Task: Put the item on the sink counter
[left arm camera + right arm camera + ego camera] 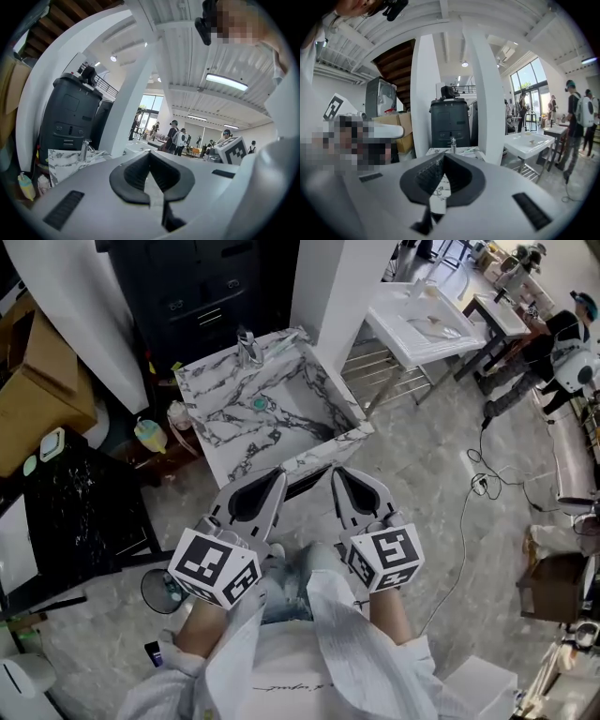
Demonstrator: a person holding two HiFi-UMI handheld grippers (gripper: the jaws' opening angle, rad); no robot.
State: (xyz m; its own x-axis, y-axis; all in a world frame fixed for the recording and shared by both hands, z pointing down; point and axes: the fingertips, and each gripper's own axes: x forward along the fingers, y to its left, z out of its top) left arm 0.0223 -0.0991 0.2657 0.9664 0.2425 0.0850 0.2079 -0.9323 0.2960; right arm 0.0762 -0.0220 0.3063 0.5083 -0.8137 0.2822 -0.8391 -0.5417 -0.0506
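We hold L gripper (275, 480) & R gripper (341, 480) side by side, both w/ jaws pressed together, empty, tips near sink counter (202, 390) front edge. Open floor (422, 456) to R. Counter: white marble, dark veins, faucet (248, 345) at back; yellowish bottle (150, 435) low beside its L edge

Grey veined floor (427, 460) — white pillar (342, 287)

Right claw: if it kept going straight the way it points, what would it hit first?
Most likely the marble sink: the right claw, shut and empty, aims at its near rim, with the faucet behind. Depth is unclear.
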